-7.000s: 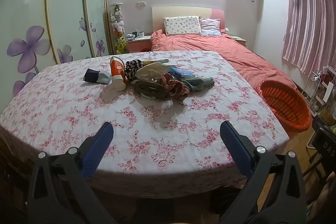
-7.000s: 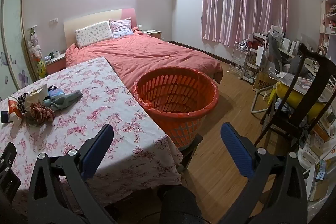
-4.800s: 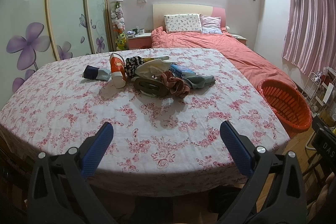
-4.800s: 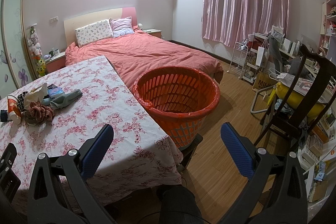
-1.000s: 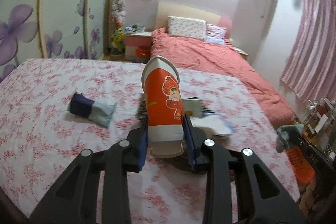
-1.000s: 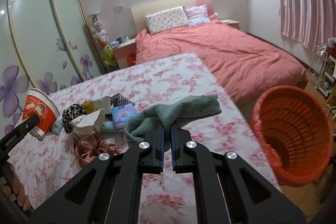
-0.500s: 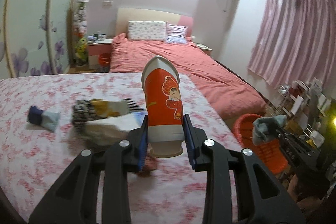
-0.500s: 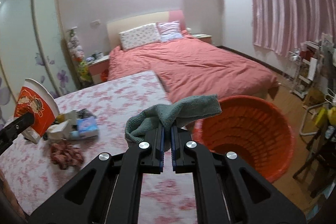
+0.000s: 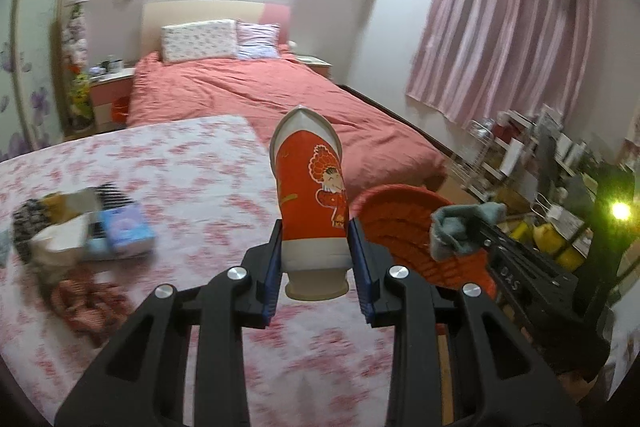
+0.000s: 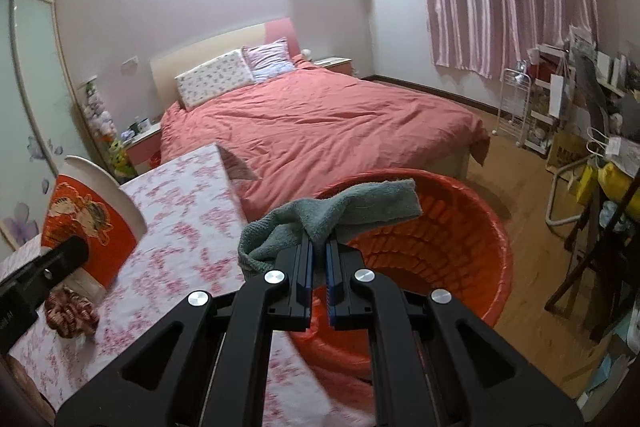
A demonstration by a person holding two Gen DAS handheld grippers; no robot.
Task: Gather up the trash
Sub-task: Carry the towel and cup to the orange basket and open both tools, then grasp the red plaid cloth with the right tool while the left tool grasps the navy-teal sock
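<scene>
My left gripper [image 9: 316, 263] is shut on a red and white paper cup [image 9: 310, 195], held above the floral table [image 9: 192, 163]. The cup also shows at the left of the right wrist view [image 10: 86, 223]. My right gripper [image 10: 318, 259] is shut on a grey-green cloth [image 10: 332, 217] and holds it over the near rim of the orange basket [image 10: 460, 239]. In the left wrist view the cloth [image 9: 460, 227] hangs over the basket [image 9: 396, 215]. A small pile of trash [image 9: 88, 223] lies on the table at left, with a red checked rag [image 9: 88, 303] beside it.
A bed with a red cover [image 10: 320, 119] stands behind the table and basket. A dark chair [image 10: 600, 247] and cluttered shelves [image 10: 560, 99] stand at the right on the wooden floor [image 10: 532, 195]. Wardrobe doors [image 10: 24, 107] are at the left.
Both grippers have swung right toward the basket. The cloth has moved from beside the basket to above its near rim. The cup has moved nearer the table's right edge.
</scene>
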